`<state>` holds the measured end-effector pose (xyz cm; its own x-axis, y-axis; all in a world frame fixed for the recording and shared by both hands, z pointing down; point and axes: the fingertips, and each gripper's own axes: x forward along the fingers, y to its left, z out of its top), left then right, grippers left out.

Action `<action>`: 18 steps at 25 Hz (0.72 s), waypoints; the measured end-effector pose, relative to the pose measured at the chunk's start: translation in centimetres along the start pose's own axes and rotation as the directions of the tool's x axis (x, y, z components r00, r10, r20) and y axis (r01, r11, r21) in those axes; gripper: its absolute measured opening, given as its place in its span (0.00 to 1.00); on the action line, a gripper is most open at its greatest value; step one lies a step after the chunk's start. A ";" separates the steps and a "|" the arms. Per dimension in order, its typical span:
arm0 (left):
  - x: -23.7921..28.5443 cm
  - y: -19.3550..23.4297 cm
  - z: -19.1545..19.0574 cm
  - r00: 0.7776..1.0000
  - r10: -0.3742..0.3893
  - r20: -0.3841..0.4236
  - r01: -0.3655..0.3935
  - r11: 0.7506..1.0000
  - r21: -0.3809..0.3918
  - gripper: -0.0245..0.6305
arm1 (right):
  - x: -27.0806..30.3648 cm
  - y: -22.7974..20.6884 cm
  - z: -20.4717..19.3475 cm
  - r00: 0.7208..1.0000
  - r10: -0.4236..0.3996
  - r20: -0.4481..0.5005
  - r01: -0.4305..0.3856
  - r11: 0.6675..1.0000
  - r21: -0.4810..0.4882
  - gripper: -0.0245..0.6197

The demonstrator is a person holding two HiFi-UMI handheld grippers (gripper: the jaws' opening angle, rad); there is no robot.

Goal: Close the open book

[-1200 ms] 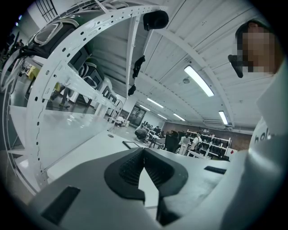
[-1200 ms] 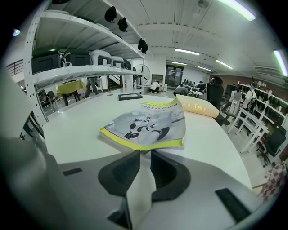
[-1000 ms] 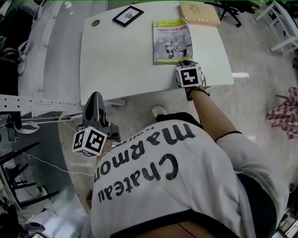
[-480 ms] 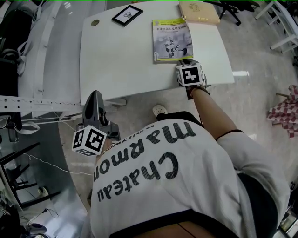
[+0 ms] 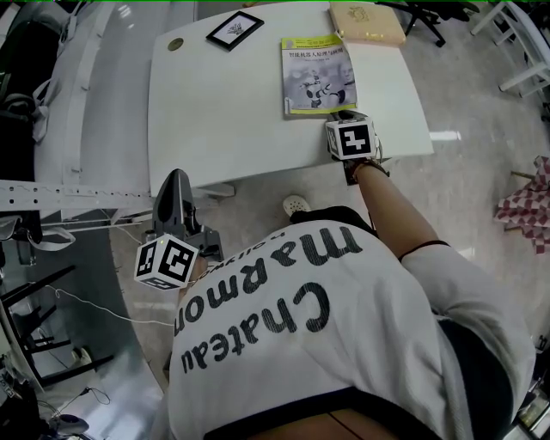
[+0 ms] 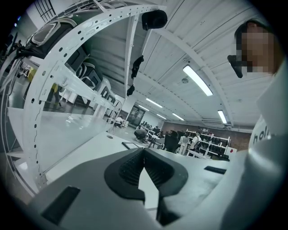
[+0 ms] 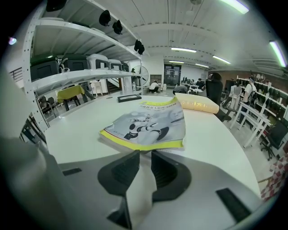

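The book (image 5: 318, 76) lies closed on the white table (image 5: 223, 112), its yellow-green and grey cover up, its cover corner slightly lifted in the right gripper view (image 7: 148, 123). My right gripper (image 5: 342, 115) sits at the book's near edge, pointing down at it. Its jaws (image 7: 145, 153) stand a little apart with nothing between them, the tips just short of the cover. My left gripper (image 5: 176, 176) hangs off the table's near left side, over the floor. Its jaws (image 6: 144, 150) meet at the tips and hold nothing.
A black-framed picture (image 5: 235, 28) and a small round disc (image 5: 176, 42) lie at the table's far left. A tan padded book (image 5: 368, 24) lies at the far right. White shelving (image 5: 77, 103) stands to the left of the table.
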<state>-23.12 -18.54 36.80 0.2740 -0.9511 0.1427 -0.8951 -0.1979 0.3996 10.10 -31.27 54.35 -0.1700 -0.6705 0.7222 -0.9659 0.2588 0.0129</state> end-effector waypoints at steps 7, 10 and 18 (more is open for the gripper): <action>0.4 -0.3 0.2 1.000 -0.014 0.009 0.014 1.000 0.004 0.07 | 0.0 0.0 0.1 1.000 -0.001 0.002 0.001 1.000 -0.021 0.18; 0.5 -0.4 0.2 1.000 -0.020 0.009 0.020 1.000 0.006 0.07 | 0.0 -0.1 0.0 1.000 -0.009 -0.001 0.009 1.000 -0.025 0.18; 0.5 -0.2 0.1 1.000 -0.016 0.007 0.016 1.000 0.000 0.07 | -0.1 -0.3 0.0 1.000 -0.014 -0.005 0.014 1.000 -0.017 0.17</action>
<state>-22.85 -19.02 36.66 0.2856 -0.9494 0.1304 -0.8905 -0.2127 0.4022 10.42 -31.25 54.29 -0.1551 -0.6710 0.7251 -0.9648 0.2608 0.0349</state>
